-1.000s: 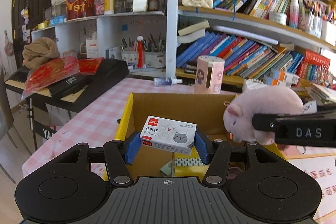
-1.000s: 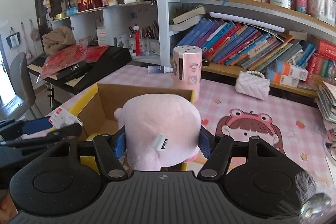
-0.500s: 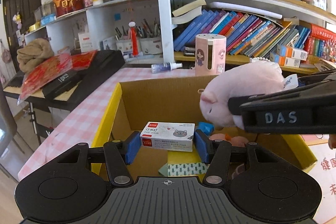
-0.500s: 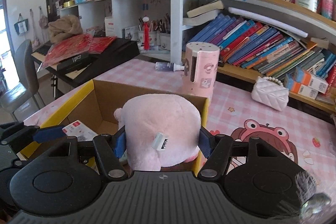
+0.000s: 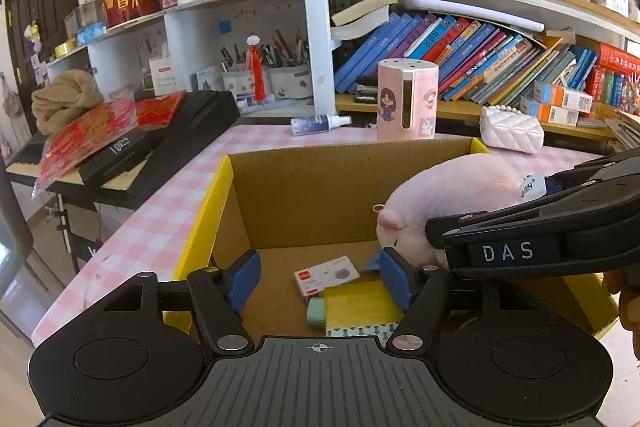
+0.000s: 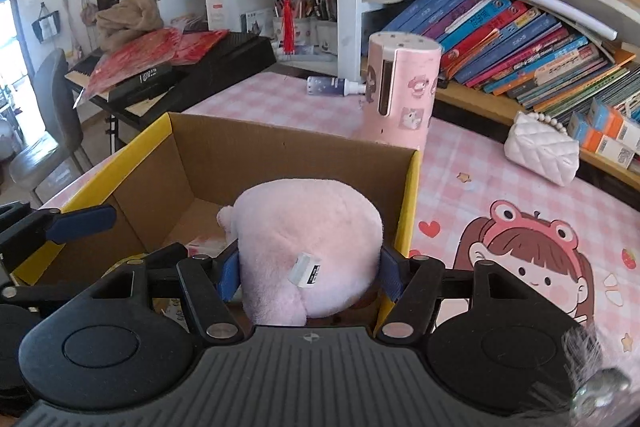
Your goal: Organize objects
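An open cardboard box [image 5: 304, 195] with yellow flaps stands on the pink checked table. My left gripper [image 5: 320, 281] hovers over it, its jaws opening with nothing between the pads. The small white staple box [image 5: 326, 275] lies below on the box floor, beside a yellow block [image 5: 360, 301]. A pink plush pig [image 6: 308, 247] is pinched between the blue pads of my right gripper [image 6: 310, 273], which is shut on it just above the box [image 6: 224, 163]. In the left wrist view the pig [image 5: 452, 195] hangs over the box's right side.
Behind the box stand a pink cylinder container [image 5: 407, 101] and a lying spray bottle [image 5: 318, 125]. A white quilted purse [image 6: 542, 149] sits at the right before the bookshelf. A black keyboard [image 5: 168, 143] with red packets lies off the table's left edge.
My left gripper's pads spread apart and the staple box dropped from them onto the box floor. Both grippers sank toward the box, and the pig came lower over its right side.
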